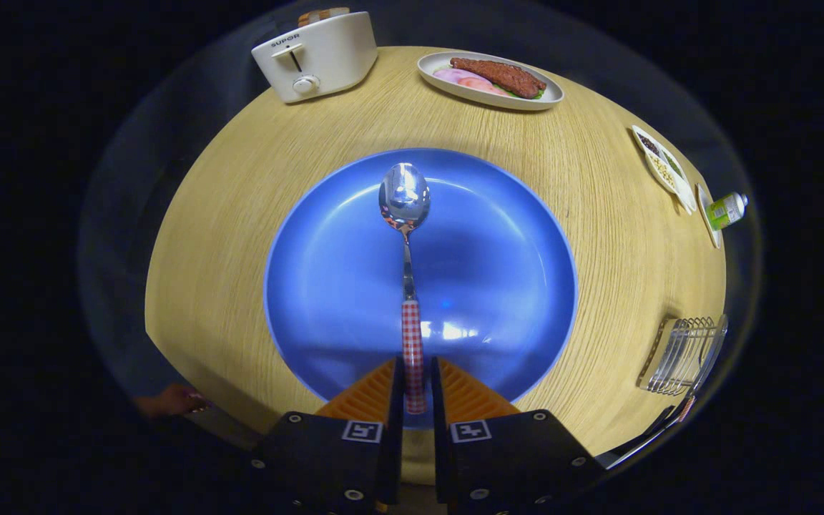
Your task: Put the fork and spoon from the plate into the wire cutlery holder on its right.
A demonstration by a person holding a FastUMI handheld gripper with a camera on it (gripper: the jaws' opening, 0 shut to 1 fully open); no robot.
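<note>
Gripping the spoon (405, 236) by its red-and-white checked handle, the gripper (413, 379) has both fingers pressed against the handle's sides, the jaws nearly together with just the handle between them. Beyond the fingers the spoon's bare metal stem and shiny bowl reach out over the middle of the plate (498, 286); whether the spoon rests on the plate or hangs just above it cannot be told.

Round and pale, the wooden table (240, 214) shows fine grain lines. On it the blue plate is wide, smooth and glossy, with light glinting near the handle. To the plate's right, near the table's rim, stands the wire cutlery holder (684, 354), made of thin metal rods. At the far side sit a cream toaster (319, 57) and an oval dish of food (491, 79). Off to the far right lie a small divided dish (662, 166) and a green bottle (727, 209).
</note>
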